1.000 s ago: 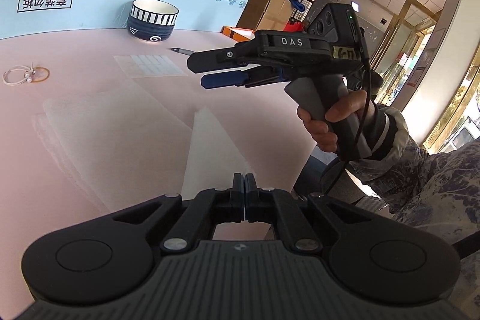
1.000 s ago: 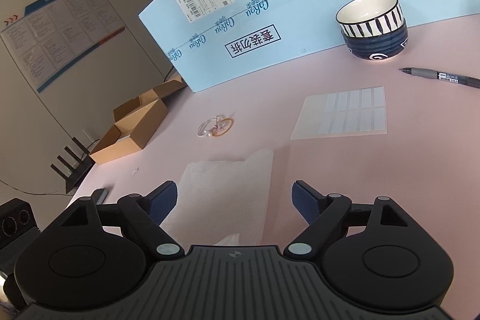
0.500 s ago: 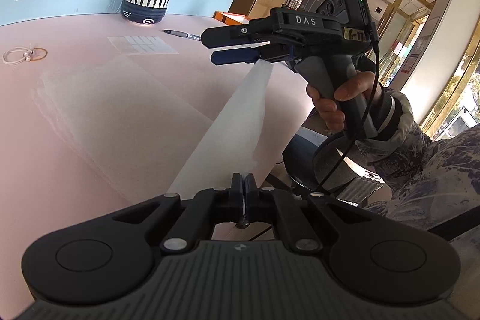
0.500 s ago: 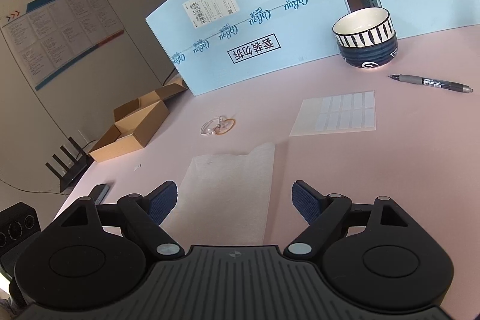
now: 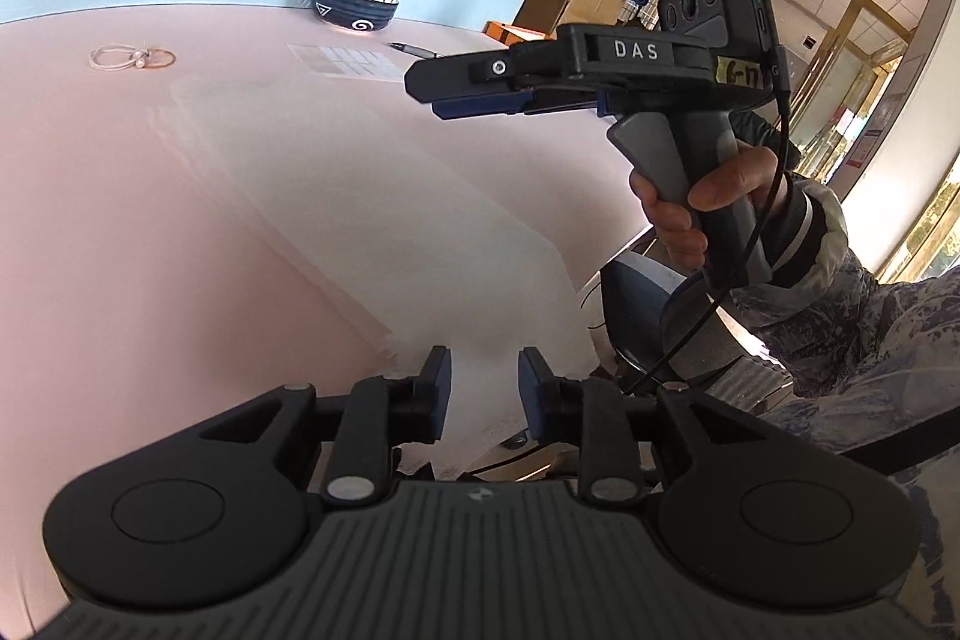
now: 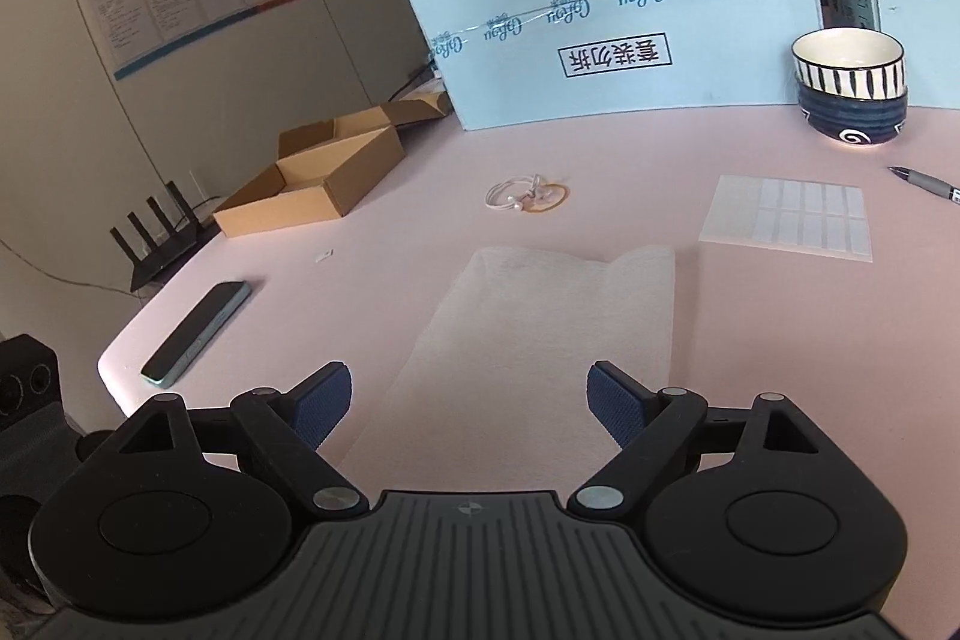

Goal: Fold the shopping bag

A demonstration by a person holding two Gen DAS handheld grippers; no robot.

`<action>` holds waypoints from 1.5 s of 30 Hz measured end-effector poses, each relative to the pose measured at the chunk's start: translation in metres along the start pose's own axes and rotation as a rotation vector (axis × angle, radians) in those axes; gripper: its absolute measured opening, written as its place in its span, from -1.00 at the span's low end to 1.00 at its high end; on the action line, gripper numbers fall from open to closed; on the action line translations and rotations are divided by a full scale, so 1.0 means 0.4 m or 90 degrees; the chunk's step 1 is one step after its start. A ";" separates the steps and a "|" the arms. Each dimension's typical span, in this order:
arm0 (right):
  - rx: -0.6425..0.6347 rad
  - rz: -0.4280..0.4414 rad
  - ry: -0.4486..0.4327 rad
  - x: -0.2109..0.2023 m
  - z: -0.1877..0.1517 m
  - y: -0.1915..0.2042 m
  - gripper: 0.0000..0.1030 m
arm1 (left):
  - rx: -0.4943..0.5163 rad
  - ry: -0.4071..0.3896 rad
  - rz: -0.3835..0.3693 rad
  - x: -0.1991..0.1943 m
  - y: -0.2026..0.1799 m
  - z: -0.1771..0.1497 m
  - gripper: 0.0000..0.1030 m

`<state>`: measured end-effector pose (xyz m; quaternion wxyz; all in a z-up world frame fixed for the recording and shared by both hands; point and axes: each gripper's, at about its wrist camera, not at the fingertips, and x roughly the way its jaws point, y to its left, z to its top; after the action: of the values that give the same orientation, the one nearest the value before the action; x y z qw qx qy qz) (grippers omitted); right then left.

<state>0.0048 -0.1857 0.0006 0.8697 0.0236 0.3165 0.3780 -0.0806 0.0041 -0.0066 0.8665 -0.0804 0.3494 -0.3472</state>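
**Both grippers parted over the flat bag**

While your left gripper [image 5: 483, 370] sits at the bottom centre of its own view, its jaws have just been opening and now stand a little apart, with the near edge of the thin, translucent white plastic shopping bag [image 5: 384, 220] showing in the gap; the pads do not press on it. That bag lies flat on the pale pink tabletop [image 5: 120, 232], stretching from the lower middle of the frame toward the upper left. In the right wrist view it [image 6: 540, 334] reads as a long folded strip running up the centre, its far end near a small loop of white cord and a tan rubber band [image 6: 527, 196].

Your right gripper [image 6: 468, 403] hangs above the strip with its blue-padded jaws spread wide and nothing between them; the left view shows it [image 5: 441, 91] held level in your hand [image 5: 696, 202], upper right of centre.
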 end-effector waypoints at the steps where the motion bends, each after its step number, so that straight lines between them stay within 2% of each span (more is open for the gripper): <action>1: -0.013 0.003 0.011 0.016 -0.002 0.012 0.65 | -0.006 -0.006 0.005 -0.004 0.007 0.001 -0.49; 7: -0.103 -0.027 0.046 0.101 -0.001 0.077 0.65 | -0.015 -0.040 0.002 -0.003 0.032 0.015 -0.31; 12: -0.165 -0.070 0.093 0.149 -0.011 0.086 0.64 | -0.032 -0.049 -0.003 0.006 0.063 0.021 -0.29; 16: -0.190 -0.061 0.091 0.152 -0.022 0.073 0.59 | -0.049 -0.062 0.007 -0.012 0.090 0.021 -0.28; 19: -0.190 -0.067 0.085 0.150 -0.023 0.069 0.47 | -0.060 -0.065 0.000 -0.018 0.106 0.023 -0.28; 20: -0.192 -0.069 0.083 0.148 -0.024 0.069 0.34 | -0.058 -0.065 -0.001 -0.022 0.107 0.020 -0.27; 21: -0.196 -0.069 0.081 0.143 -0.024 0.071 0.09 | -0.054 -0.066 0.000 -0.022 0.106 0.019 -0.27; 22: -0.201 -0.068 0.078 0.139 -0.024 0.073 -0.03 | -0.050 -0.067 0.002 -0.022 0.106 0.019 -0.27; 24: -0.203 -0.068 0.078 0.133 -0.022 0.076 -0.46 | -0.051 -0.071 0.003 -0.025 0.107 0.017 -0.27; 25: -0.200 -0.068 0.078 0.131 -0.022 0.076 -0.55 | -0.055 -0.073 0.002 -0.028 0.110 0.015 -0.27; 27: -0.180 -0.074 0.073 0.128 -0.017 0.065 -0.90 | -0.061 -0.078 0.006 -0.029 0.114 0.016 -0.26; 33: -0.119 -0.057 0.049 0.146 0.000 0.039 -0.96 | -0.076 -0.093 0.034 -0.047 0.130 0.010 -0.25; 41: -0.055 -0.041 0.013 0.264 0.078 0.015 -0.96 | -0.108 -0.119 0.102 -0.086 0.166 0.004 -0.20; 45: -0.031 -0.030 0.015 0.312 0.104 0.014 -0.96 | -0.113 -0.120 0.114 -0.098 0.176 0.002 -0.19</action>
<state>0.0890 -0.0895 -0.0310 0.8749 -0.0094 0.3176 0.3656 -0.0620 0.0824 -0.0114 0.9124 -0.1576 0.3019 -0.2270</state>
